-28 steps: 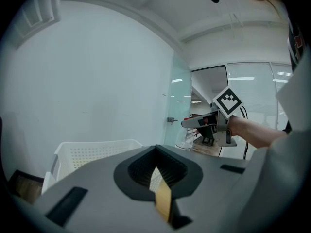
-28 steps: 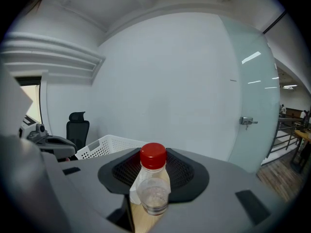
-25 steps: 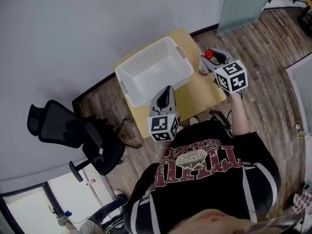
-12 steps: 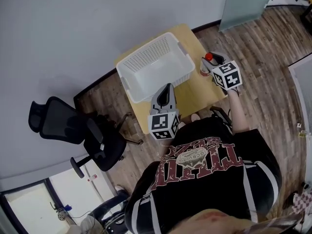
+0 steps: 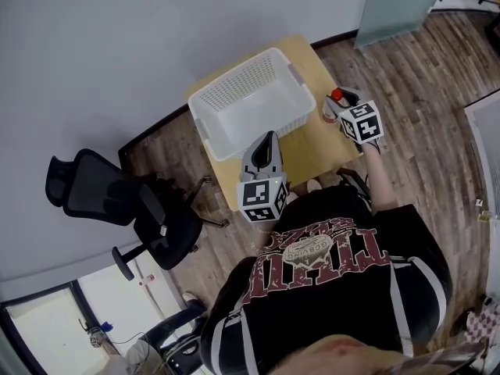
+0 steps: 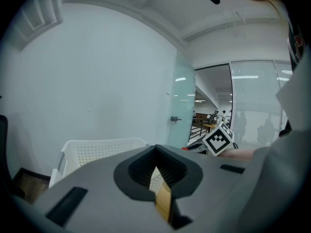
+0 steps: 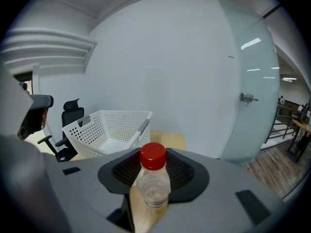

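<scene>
A clear plastic bottle (image 7: 153, 186) with a red cap (image 7: 153, 156) stands upright between the jaws of my right gripper (image 7: 153, 194), which is shut on it. In the head view the bottle (image 5: 330, 112) and right gripper (image 5: 337, 105) hang over the right end of a small wooden table (image 5: 312, 143), just right of a white perforated basket (image 5: 234, 75). My left gripper (image 5: 268, 140) is shut and holds nothing, hovering at the basket's near side. In its own view the left gripper (image 6: 158, 178) faces the basket (image 6: 97, 152), with the right gripper's marker cube (image 6: 217, 140) off to the right.
The basket (image 7: 109, 127) fills most of the table (image 7: 167, 139). A black office chair (image 5: 101, 201) stands on the wood floor to the left. A frosted glass door (image 5: 398, 2) is at the far right, beside a grey wall (image 5: 156, 30).
My right gripper has come down with the bottle toward the table beside the basket. The left gripper has hardly moved.
</scene>
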The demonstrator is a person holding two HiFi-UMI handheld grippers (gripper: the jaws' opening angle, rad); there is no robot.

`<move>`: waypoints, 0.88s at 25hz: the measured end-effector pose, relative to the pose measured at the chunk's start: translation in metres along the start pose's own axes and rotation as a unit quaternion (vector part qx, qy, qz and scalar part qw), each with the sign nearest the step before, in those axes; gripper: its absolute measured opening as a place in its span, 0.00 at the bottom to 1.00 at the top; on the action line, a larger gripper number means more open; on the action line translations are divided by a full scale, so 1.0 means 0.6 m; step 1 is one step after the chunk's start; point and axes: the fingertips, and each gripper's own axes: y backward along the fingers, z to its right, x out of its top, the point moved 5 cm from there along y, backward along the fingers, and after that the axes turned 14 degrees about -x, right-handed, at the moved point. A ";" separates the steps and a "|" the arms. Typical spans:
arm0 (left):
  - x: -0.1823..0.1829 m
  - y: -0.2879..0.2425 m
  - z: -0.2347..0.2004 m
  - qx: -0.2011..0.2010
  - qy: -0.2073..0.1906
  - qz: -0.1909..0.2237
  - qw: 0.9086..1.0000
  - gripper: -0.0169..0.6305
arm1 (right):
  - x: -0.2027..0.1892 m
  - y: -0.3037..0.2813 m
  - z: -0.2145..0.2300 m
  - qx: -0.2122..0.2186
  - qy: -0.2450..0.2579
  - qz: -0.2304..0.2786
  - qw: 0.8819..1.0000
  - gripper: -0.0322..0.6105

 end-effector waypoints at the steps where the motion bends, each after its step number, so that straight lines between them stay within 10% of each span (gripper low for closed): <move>1: 0.000 0.000 0.000 0.001 0.000 0.000 1.000 0.07 | -0.005 -0.003 0.000 0.000 -0.002 -0.002 1.000 0.31; 22: -0.003 0.005 -0.004 0.001 0.003 -0.003 1.000 0.07 | -0.049 0.010 -0.028 -0.001 0.015 0.000 1.000 0.31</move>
